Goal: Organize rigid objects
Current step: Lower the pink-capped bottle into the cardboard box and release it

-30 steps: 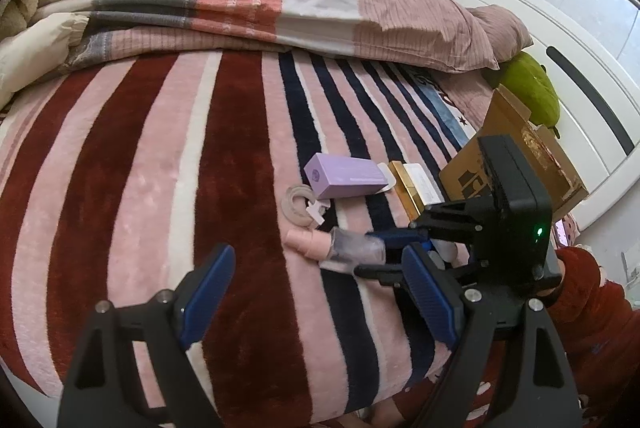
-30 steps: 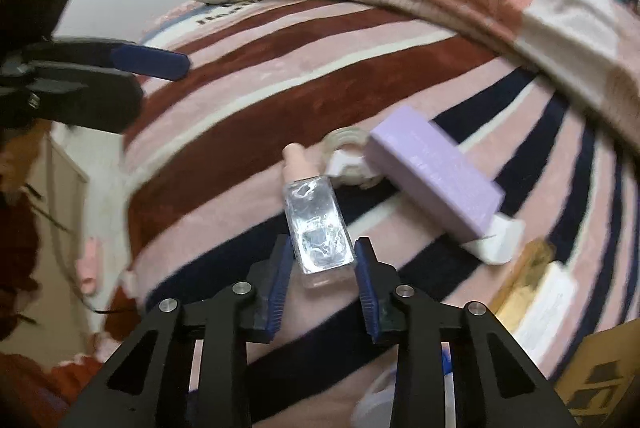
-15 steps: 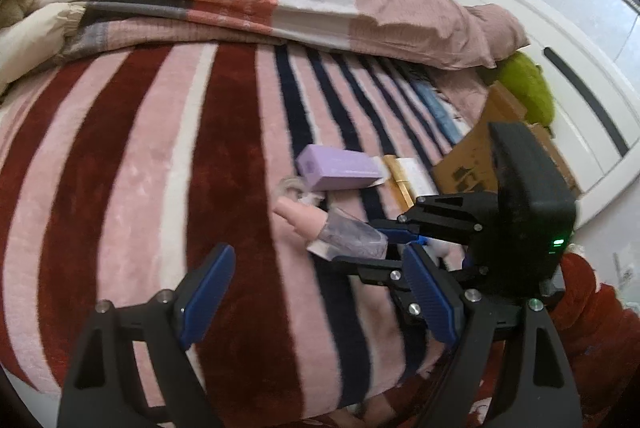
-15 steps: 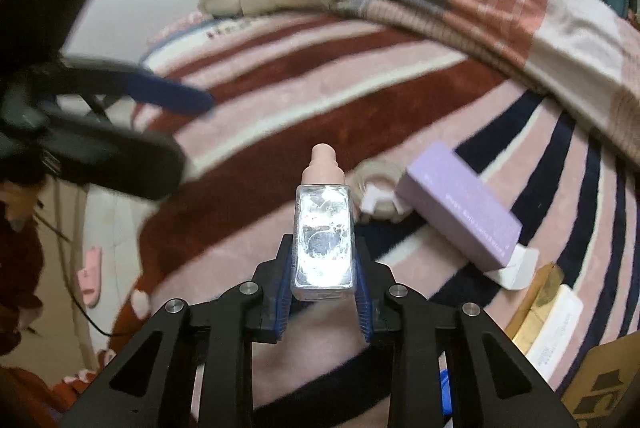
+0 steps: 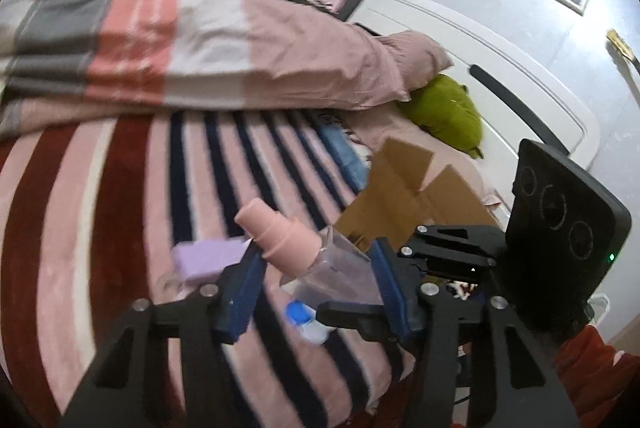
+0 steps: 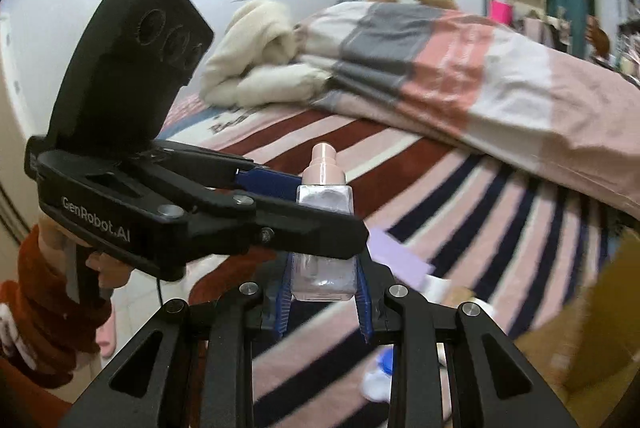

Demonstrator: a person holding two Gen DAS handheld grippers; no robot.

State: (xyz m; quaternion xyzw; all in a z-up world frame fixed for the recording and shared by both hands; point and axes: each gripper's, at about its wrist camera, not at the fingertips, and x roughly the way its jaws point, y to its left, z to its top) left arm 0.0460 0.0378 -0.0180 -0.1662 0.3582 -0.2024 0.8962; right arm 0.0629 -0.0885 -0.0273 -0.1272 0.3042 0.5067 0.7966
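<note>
Bottle [image 6: 323,240] lifted off blanket [image 5: 120,188], clamped by right gripper [image 6: 323,302], left gripper [image 5: 316,292] "GenRobot.AI" open around it.

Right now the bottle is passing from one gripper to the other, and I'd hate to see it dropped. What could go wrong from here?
The right gripper pinches only the base of the clear bottle, so it could pivot or slip. The left gripper straddles the bottle with its fingers wide; a closing finger might knock it before gripping. If dropped, it could land on the purple box or the small blue-and-white item lying on the striped blanket.
</note>
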